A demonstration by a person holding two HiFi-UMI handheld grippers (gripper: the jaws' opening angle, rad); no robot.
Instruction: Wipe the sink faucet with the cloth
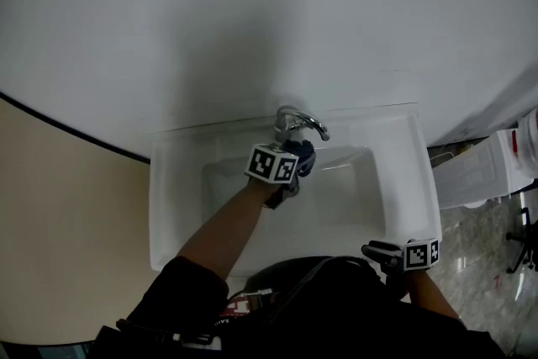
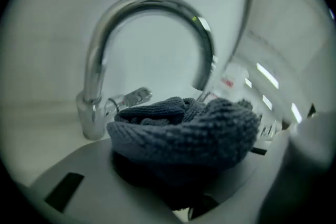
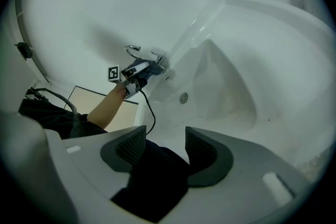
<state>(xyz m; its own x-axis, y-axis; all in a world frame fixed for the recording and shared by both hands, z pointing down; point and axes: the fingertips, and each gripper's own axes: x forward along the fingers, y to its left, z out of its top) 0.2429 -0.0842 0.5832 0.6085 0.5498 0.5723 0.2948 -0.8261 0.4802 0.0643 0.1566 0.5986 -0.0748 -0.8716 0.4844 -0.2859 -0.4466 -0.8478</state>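
A chrome arched faucet (image 1: 298, 124) stands at the back rim of the white sink (image 1: 395, 181). My left gripper (image 1: 294, 170) is shut on a bunched dark blue knitted cloth (image 1: 303, 156) and holds it just in front of and below the spout. In the left gripper view the cloth (image 2: 184, 134) fills the jaws and hides the fingertips. Behind it rise the faucet (image 2: 149, 8) and its lever handle (image 2: 134, 97); whether cloth and metal touch I cannot tell. My right gripper (image 1: 378, 251) hangs at the sink's front right corner. It stands open (image 3: 165, 141) with nothing between its pads.
The basin's drain (image 3: 183, 97) lies below the faucet. A white slatted crate (image 1: 483, 172) stands to the right of the sink on a glossy tiled floor (image 1: 496, 265). A black cable (image 3: 149, 113) hangs from the left gripper. White wall fills the space behind the faucet.
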